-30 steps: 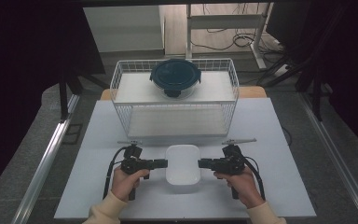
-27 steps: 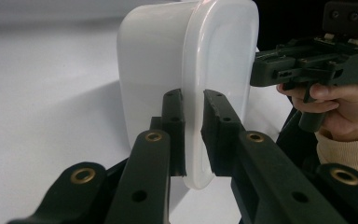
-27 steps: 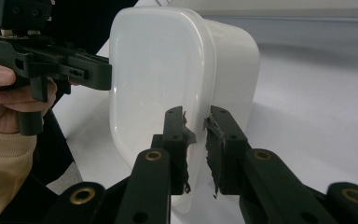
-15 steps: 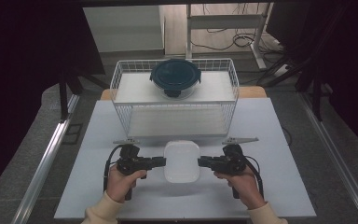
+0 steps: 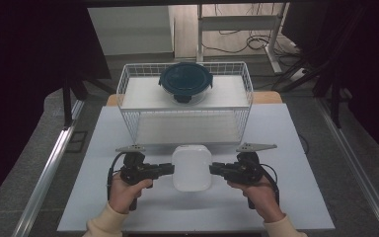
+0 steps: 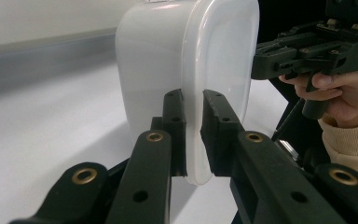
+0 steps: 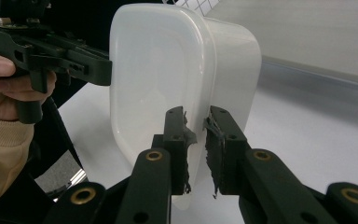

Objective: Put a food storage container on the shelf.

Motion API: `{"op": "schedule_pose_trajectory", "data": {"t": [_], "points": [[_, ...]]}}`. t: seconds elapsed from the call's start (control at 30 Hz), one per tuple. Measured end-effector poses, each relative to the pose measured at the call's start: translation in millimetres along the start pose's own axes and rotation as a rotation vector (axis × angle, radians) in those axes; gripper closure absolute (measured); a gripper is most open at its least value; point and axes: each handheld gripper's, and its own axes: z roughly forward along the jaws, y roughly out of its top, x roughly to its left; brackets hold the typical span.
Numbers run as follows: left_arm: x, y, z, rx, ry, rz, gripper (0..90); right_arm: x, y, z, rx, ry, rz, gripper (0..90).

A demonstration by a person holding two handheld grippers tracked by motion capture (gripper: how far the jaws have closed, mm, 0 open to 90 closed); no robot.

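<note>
A white plastic container (image 5: 192, 167) with a rounded lid hangs above the white table, held from both sides. My left gripper (image 5: 169, 169) is shut on the lid rim at its left edge, and my right gripper (image 5: 213, 170) is shut on the rim at its right edge. In the left gripper view the container (image 6: 186, 70) fills the middle, its rim pinched between the two jaws of my left gripper (image 6: 194, 135), with the other gripper beyond. The right gripper view shows the container (image 7: 177, 79) clamped in the same way by my right gripper (image 7: 196, 149).
A white wire basket (image 5: 133, 106) stands at the back of the table, just beyond the container. A round dark blue lidded bowl (image 5: 185, 81) sits on its upper shelf. The white table top (image 5: 79, 197) has bare room left, right and in front.
Both grippers have carried the white container up off the table and forward, closer to the wire basket. The grip on both sides is unchanged.
</note>
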Motion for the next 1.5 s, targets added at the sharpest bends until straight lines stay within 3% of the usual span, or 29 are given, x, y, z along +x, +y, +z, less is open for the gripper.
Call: {"op": "schedule_pose_trajectory", "data": {"t": [0.5, 0.9, 1.5], "points": [[-9.1, 13.3, -12.7, -0.029, 0.005, 0.043, 80.4, 10.5, 17.1, -9.2, -0.023, 0.005, -0.051, 77.9], [-17.9, 42.8, -23.2, -0.049, 0.050, 0.105, 80.4, 10.1, 40.2, -11.0, -0.057, 0.000, -0.074, 78.1], [-25.8, 71.0, -33.5, -0.073, 0.065, 0.139, 80.3, 14.6, 69.2, -21.1, -0.094, -0.003, -0.098, 78.2]]}}
